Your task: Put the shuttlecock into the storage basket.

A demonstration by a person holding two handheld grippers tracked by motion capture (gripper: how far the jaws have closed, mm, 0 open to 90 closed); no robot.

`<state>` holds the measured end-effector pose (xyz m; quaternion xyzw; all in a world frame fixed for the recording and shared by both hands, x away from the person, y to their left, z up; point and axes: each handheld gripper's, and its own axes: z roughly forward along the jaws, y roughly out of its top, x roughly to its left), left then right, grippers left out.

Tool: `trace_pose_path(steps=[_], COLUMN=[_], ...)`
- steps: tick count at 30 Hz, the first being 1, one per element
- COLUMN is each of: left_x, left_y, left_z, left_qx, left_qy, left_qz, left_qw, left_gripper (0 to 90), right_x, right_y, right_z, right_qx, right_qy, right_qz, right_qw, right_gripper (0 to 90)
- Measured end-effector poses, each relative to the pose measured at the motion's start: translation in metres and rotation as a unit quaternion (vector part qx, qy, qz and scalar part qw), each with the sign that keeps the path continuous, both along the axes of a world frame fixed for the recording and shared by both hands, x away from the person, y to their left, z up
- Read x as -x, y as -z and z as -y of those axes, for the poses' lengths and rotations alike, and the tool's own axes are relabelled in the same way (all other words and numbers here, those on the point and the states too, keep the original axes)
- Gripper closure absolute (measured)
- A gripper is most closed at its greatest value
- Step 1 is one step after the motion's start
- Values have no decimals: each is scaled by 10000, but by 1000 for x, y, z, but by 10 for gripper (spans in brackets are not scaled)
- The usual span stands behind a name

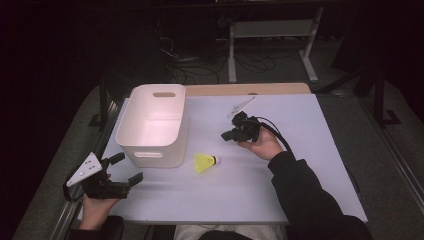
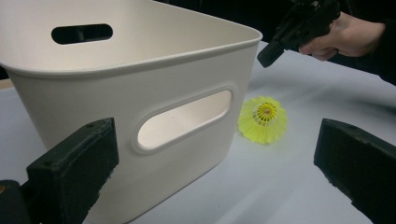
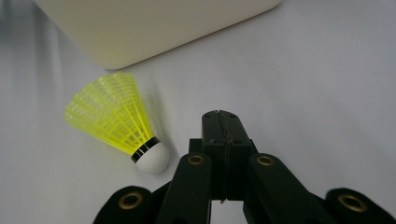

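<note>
- The yellow shuttlecock (image 1: 205,162) lies on its side on the pale surface (image 1: 280,190), just beside the front right corner of the white bin (image 1: 152,125), apart from it.
- In the right gripper view, the shuttlecock's white cork tip (image 3: 153,157) points toward the camera, with the yellow skirt fanning away toward the bin.
- The right tongs (image 1: 227,136) hover above the surface, near the shuttlecock and to its right; their jaws are pressed together with nothing between them.
- The person's right hand (image 1: 264,145) grips these tongs from behind, in a dark sleeve.
- The left tongs (image 1: 127,170) sit at the near left edge of the surface, jaws spread wide and empty, facing the bin's front wall with its handle slot (image 2: 184,119).
- The bin stands upright and looks empty inside.
</note>
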<state>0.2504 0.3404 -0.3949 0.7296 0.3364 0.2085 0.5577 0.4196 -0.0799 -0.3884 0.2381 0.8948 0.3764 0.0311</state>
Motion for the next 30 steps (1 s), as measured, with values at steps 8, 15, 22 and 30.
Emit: trace_pose_path(steps=[8, 15, 22, 30], left_x=[0, 0, 0, 0], left_y=[0, 0, 0, 0], left_z=[0, 0, 0, 0], left_qx=[8, 0, -1, 9], left_qy=[-6, -1, -1, -7], left_qz=[2, 0, 0, 3], left_qw=[10000, 10000, 10000, 10000], left_gripper=[0, 0, 0, 0], right_x=[9, 21, 31, 40], right_y=[0, 3, 6, 8], right_z=[1, 3, 8, 7], right_qx=[-38, -15, -44, 8], right_qy=[-110, -211, -262, -368], right_qz=[-19, -40, -71, -87], right_qw=[9999, 9998, 9996, 9993], right_gripper=[886, 886, 886, 886])
